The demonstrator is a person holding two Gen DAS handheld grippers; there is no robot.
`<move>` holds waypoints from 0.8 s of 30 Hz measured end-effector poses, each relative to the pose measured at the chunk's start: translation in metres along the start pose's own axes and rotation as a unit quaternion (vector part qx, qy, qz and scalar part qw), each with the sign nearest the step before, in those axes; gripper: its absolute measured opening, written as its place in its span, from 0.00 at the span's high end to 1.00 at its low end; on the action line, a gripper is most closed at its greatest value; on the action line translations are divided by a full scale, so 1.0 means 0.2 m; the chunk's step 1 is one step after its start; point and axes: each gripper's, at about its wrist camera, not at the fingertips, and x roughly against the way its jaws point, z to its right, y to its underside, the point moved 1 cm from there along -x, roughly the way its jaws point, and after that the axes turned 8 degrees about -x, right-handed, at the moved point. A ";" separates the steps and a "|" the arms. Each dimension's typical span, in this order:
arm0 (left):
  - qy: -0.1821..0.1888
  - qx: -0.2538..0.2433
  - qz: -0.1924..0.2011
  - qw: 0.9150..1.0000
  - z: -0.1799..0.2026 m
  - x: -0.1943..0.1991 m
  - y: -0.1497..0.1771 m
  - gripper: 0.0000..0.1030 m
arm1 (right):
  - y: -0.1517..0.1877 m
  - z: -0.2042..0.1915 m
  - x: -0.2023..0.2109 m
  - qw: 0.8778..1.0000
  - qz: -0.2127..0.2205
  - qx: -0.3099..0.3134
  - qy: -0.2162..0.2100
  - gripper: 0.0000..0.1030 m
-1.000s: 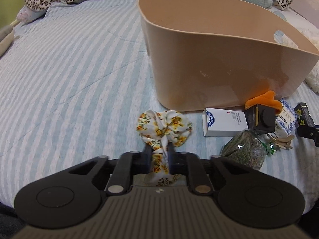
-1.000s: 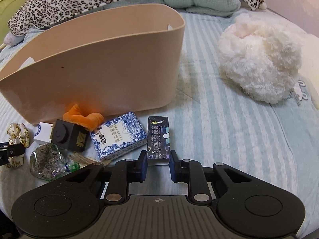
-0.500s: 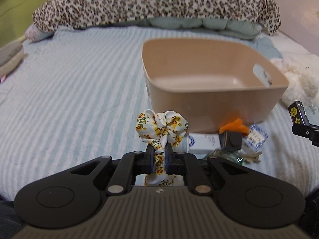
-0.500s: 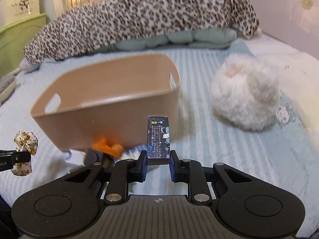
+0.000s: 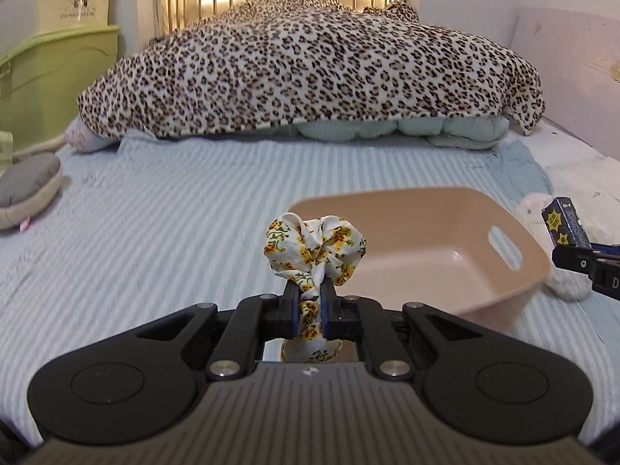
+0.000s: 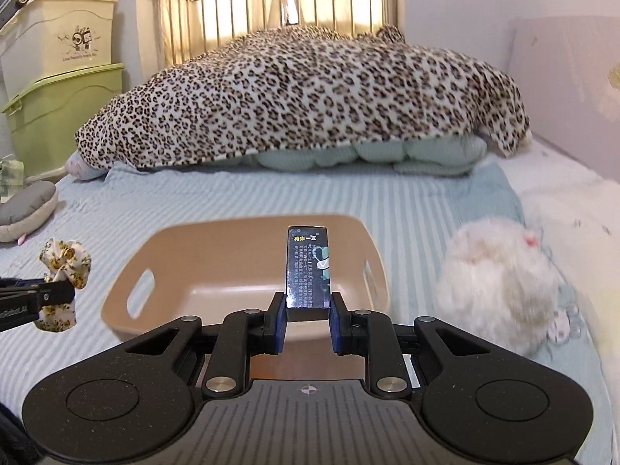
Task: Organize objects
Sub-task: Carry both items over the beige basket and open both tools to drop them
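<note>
Left gripper (image 5: 310, 302) pinching scrunchie (image 5: 314, 250) | right gripper (image 6: 308, 319) clamping small box (image 6: 308, 267) | we centre both over basket (image 6: 217, 259) before releasing.

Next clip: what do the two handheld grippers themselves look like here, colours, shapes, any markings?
Both the left gripper and the right gripper are matte black, with angular linkage arms, silver pivot pins, two round housings and a ribbed grey centre plate bearing a small crosshair mark. The fingers carry blue pads. The left one's side shows partial white lettering in the right wrist view. No cables, hands or sleeves show.
</note>
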 end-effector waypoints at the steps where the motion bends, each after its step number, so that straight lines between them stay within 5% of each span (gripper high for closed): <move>1: -0.004 -0.002 0.001 1.000 0.01 -0.03 -0.02 0.89 | -0.02 -0.01 -0.02 1.000 0.001 0.000 -0.002 0.80; 10: -0.024 -0.030 -0.021 0.999 0.10 -0.36 -0.12 0.89 | -0.13 -0.10 -0.27 1.000 -0.009 0.024 0.016 0.80; 24: -0.033 -0.083 -0.105 0.990 0.22 -0.71 0.06 0.88 | 0.01 -0.13 -0.64 0.991 -0.112 0.054 0.040 0.80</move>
